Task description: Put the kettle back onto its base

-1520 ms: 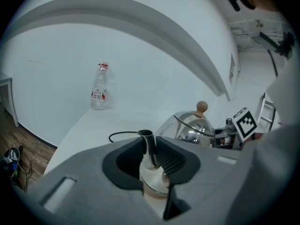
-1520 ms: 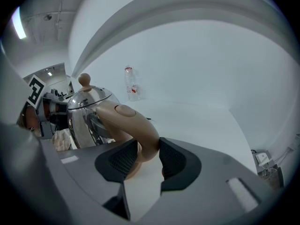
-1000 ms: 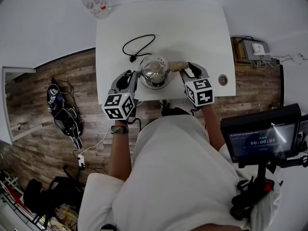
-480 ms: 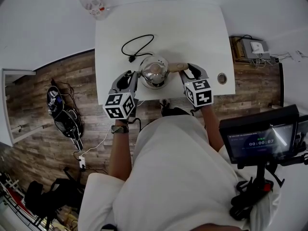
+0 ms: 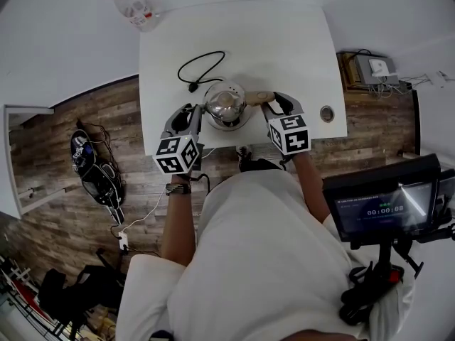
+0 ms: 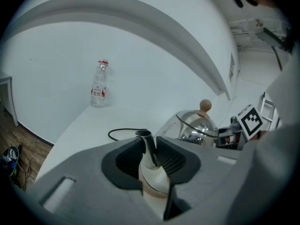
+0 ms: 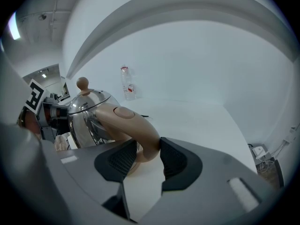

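Left gripper (image 6: 150, 148) pinches kettle (image 6: 197, 128) spout; right gripper (image 7: 143, 157) jaws just opening — handle between, loose; bottle (image 6: 98, 90) label unreadable.

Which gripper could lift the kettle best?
Probably the right gripper: the handle sits between its jaws, which have just been opening. The left gripper only pinches the thin spout.

Shiny steel kettle (image 5: 226, 105), beige-handled, upright on table (image 5: 284, 41)

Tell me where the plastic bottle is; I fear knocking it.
Head view: the bottle stands at the far left corner of the table, beyond the black cord, apart from the kettle.
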